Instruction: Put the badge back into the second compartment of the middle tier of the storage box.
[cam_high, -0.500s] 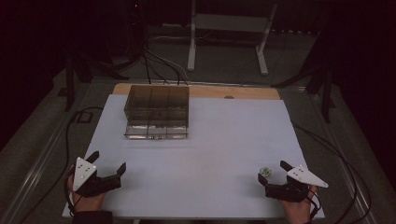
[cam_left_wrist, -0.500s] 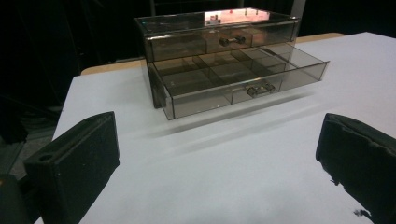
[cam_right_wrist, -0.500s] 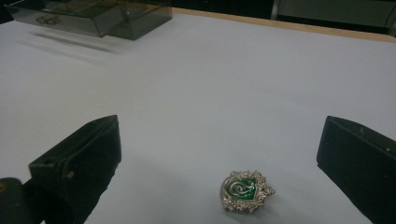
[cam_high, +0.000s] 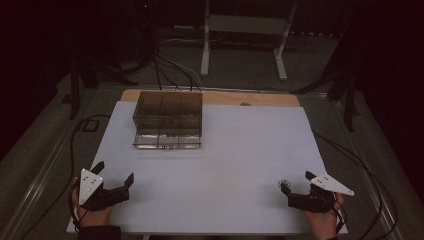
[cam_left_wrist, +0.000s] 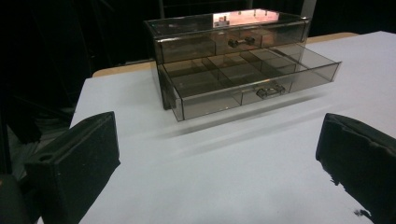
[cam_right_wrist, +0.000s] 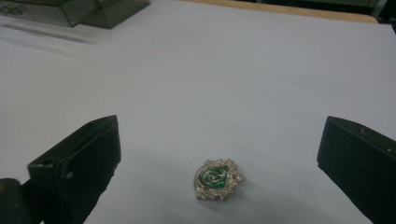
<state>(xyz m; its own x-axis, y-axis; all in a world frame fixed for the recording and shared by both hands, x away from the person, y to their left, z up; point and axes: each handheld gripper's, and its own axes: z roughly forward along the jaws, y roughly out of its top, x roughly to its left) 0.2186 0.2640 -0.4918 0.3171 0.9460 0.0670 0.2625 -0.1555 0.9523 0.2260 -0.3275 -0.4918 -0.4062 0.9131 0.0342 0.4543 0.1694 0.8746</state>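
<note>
A small gold brooch with a green centre (cam_right_wrist: 218, 178) lies flat on the white table (cam_high: 235, 150) near the front right. My right gripper (cam_high: 296, 181) rests on the table with its jaws open on either side of the brooch (cam_high: 284, 183), not touching it. A smoky clear drawer box (cam_high: 167, 120) stands at the back left. Its lower drawer (cam_left_wrist: 247, 81) is pulled out, showing several empty compartments, while the upper drawer is pushed in. My left gripper (cam_high: 115, 173) sits open at the front left, pointing toward the box with nothing between its jaws.
Wooden board edge (cam_high: 220, 97) runs behind the white sheet. Cables (cam_high: 80, 125) trail on the floor to the left, and a white stand (cam_high: 240, 30) is behind the table. The table's front edge lies just below both hands.
</note>
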